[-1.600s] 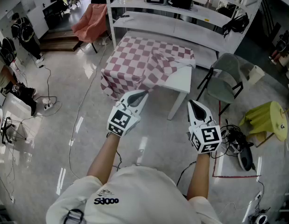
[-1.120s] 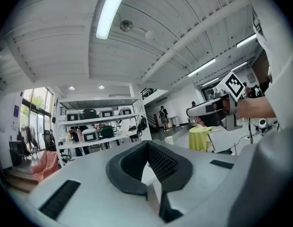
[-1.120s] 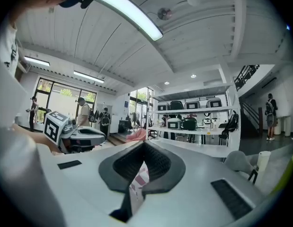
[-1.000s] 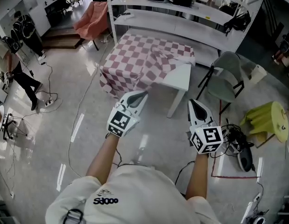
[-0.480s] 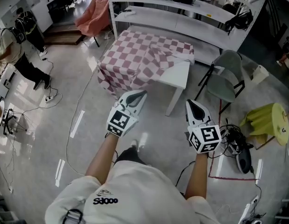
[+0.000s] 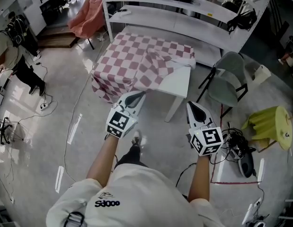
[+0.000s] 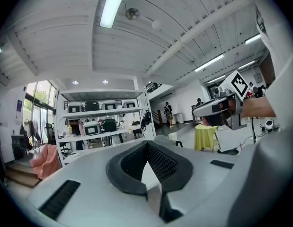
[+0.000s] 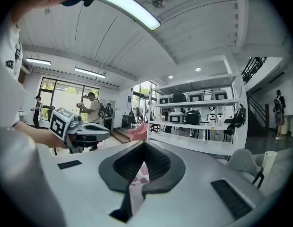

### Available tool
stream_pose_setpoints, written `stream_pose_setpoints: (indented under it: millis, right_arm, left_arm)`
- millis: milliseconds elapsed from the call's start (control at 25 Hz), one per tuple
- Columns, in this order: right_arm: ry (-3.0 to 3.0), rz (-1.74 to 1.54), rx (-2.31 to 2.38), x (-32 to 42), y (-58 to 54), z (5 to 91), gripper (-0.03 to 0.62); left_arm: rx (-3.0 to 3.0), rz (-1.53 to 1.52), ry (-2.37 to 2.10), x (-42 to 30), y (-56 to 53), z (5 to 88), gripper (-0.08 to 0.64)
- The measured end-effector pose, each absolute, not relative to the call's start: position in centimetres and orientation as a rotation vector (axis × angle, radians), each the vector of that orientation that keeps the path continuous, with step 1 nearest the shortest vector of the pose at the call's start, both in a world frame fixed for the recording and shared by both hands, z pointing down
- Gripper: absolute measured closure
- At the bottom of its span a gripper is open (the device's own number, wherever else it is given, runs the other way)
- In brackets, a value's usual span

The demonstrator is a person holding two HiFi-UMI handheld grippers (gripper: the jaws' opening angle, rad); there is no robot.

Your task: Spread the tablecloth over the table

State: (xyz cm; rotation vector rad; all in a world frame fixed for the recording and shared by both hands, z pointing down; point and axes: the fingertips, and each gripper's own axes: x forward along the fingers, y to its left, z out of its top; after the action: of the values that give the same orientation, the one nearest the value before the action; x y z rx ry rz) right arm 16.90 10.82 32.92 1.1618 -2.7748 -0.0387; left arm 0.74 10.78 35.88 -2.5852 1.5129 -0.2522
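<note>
While the person holding them stands short of the table point(image 6: 178, 83), the head view shows both tools out in front over bare floor. The left gripper point(image 6: 138, 96) sits at centre frame, its tip close to the hanging near edge of the tablecloth point(image 6: 137, 60), though I cannot tell whether it touches. The right gripper point(image 6: 191, 106) is lower right of it, apart from the table leg. The red-and-white checked tablecloth covers the left and far part of the white table in the upper middle of the frame, rumpled and folded back, with the near right corner bare. White shelving point(image 6: 184, 25) runs behind, a grey chair point(image 6: 224, 82) stands to the right, and a pink chair point(image 6: 87, 22) sits at upper left

Looking along the left gripper point(image 7: 147, 144), its jaws meet at the tip with nothing between them. The right gripper point(image 7: 217, 109) shows at right, the shelving point(image 7: 103, 122) at centre left, the pink chair point(image 7: 44, 157) at lower left

Seen from the right gripper point(image 8: 144, 144), the jaws are likewise pressed together and empty. A sliver of tablecloth point(image 8: 139, 174) shows through the gap below the tip, the left gripper point(image 8: 84, 131) at left, the shelving point(image 8: 198, 122) beyond, the grey chair point(image 8: 243, 160) at lower right
</note>
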Motion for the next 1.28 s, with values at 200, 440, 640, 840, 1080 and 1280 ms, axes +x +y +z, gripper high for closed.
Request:
stream_pose_setpoints:
  millis: [200, 440, 640, 840, 1080, 1280]
  right_arm:
    - [-2.729, -0.120, 1.174, 14.5, 3.7, 32.2, 0.571]
    - [-2.641, -0.174, 1.204, 11.2, -4.5, 32.3, 0.571]
    - [-2.592, -0.141, 1.249, 9.5, -10.1, 32.6, 0.571]
    - [-2.574, -0.078, 1.308, 8.6, -14.3, 33.9, 0.571]
    - [-2.537, 0.013, 1.341, 7.7, -18.1, 36.4, 0.569]
    - [-2.479, 0.077, 1.348, 8.0, -20.7, 39.5, 0.518]
  left_arm:
    - [-2.593, -0.244, 1.469, -1.2, 3.2, 35.3, 0.534]
    - [-2.624, -0.249, 1.425, -4.2, -5.8, 34.9, 0.534]
    - [-2.660, -0.250, 1.394, -6.1, -11.8, 35.3, 0.534]
    - [-2.700, -0.259, 1.370, -7.3, -15.8, 36.6, 0.534]
    - [-2.739, -0.284, 1.362, -8.9, -19.5, 38.5, 0.534]
    - [-2.753, -0.304, 1.358, -9.7, -21.5, 39.7, 0.534]
